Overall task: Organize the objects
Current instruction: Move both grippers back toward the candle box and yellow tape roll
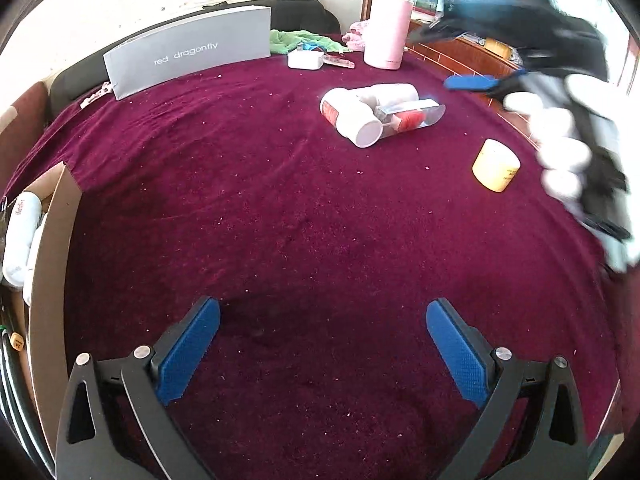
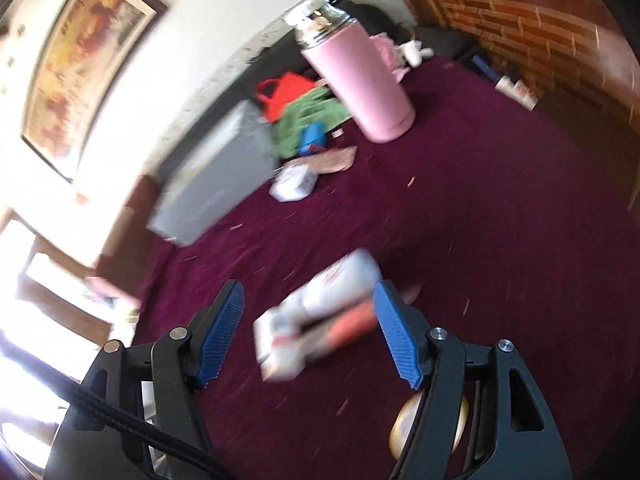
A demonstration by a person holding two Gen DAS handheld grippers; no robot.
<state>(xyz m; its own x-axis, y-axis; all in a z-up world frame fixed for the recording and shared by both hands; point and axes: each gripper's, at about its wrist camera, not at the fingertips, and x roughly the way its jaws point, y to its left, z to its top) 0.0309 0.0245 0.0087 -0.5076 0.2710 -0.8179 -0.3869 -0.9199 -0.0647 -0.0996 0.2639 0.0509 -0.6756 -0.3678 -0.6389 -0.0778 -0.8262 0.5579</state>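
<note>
With the left gripper (image 1: 323,344) wide and empty, the half-open, empty right gripper (image 2: 308,328) should straddle one bottle (image 2: 340,280) in the pile (image 1: 376,114) just ahead, squarely, before closing.

Left gripper (image 1: 323,344) jaws wide, nothing between, over maroon cloth (image 1: 280,220). White bottles (image 1: 360,114) lie clustered beyond; yellow jar (image 1: 496,165) right; cardboard box (image 1: 48,264) left.

maroon-clothed table (image 1: 280,208), pink flask (image 1: 387,28), white bottles (image 1: 352,118)
</note>
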